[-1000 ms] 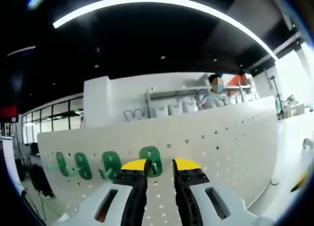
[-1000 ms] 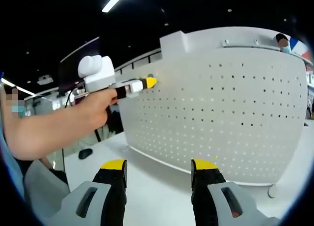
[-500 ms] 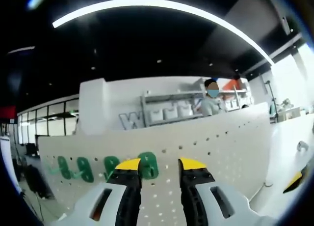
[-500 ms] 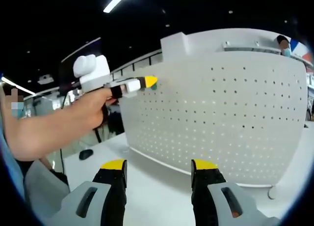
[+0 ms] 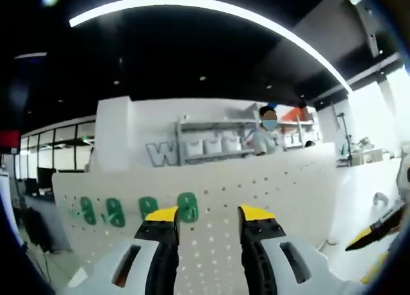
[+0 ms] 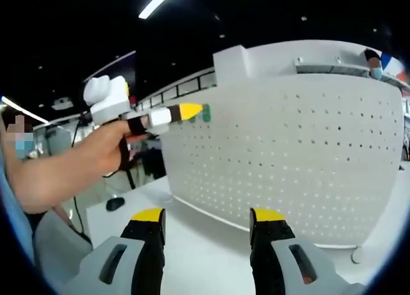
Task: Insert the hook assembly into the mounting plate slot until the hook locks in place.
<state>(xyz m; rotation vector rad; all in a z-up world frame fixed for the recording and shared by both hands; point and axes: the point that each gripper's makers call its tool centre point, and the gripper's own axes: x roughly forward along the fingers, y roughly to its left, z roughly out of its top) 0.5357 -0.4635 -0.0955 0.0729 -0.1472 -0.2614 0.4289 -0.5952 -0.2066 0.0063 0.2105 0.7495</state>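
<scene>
The left claw [image 5: 207,213] has drawn back from the pegboard [image 5: 282,192], jaws apart, leaving the rightmost green hook [image 5: 187,206] seated there. The right claw [image 6: 208,215] hangs open over the counter [image 6: 211,234]; insertion looks finished.

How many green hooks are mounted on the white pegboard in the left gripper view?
4. All sit in a row along the pegboard's upper left: hooks at and. The left gripper may hide more.
</scene>
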